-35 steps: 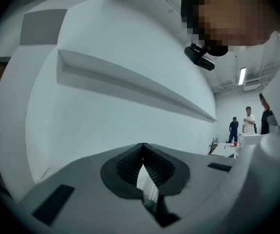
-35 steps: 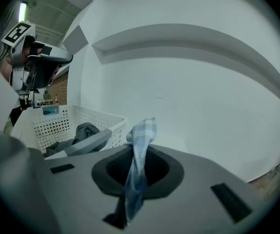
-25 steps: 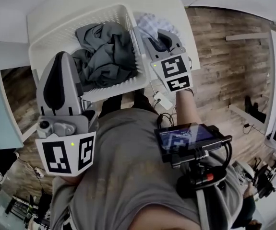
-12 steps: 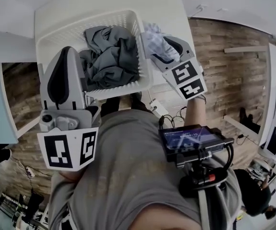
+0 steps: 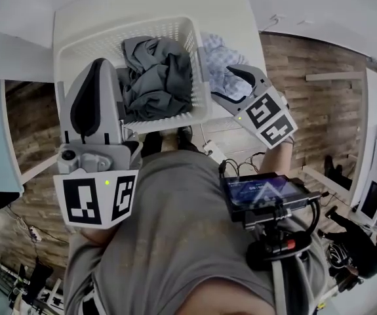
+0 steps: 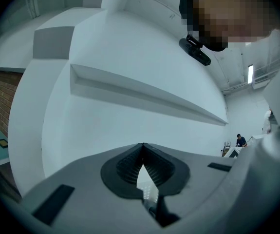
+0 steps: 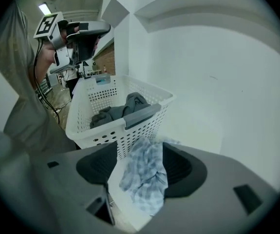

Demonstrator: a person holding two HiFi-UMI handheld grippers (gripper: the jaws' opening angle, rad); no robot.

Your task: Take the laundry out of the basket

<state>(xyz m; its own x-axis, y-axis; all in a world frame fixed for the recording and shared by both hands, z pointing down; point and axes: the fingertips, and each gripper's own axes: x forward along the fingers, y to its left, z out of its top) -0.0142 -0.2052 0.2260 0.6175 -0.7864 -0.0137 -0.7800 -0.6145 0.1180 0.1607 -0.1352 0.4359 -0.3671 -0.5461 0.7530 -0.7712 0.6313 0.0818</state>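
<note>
Right gripper view shows the right gripper (image 7: 140, 152) with its jaws opening round a checked cloth (image 7: 144, 177). The cloth lies between the pads on the white table (image 7: 203, 126), just right of the basket (image 7: 88, 128). The left gripper (image 6: 142, 152) is closed tip to tip on nothing; the head view shows it held up over the basket's near left side, and it points at a bare wall. Grey clothes (image 7: 127, 106) are heaped in the basket and fill much of it. The step in hand looks like letting the cloth go outside the basket, with the grey heap yet to come out. Next, the right gripper should draw clear without dragging the cloth along. Then a gripper must go down into the heap with jaws wide and pinch a raised fold.
</note>
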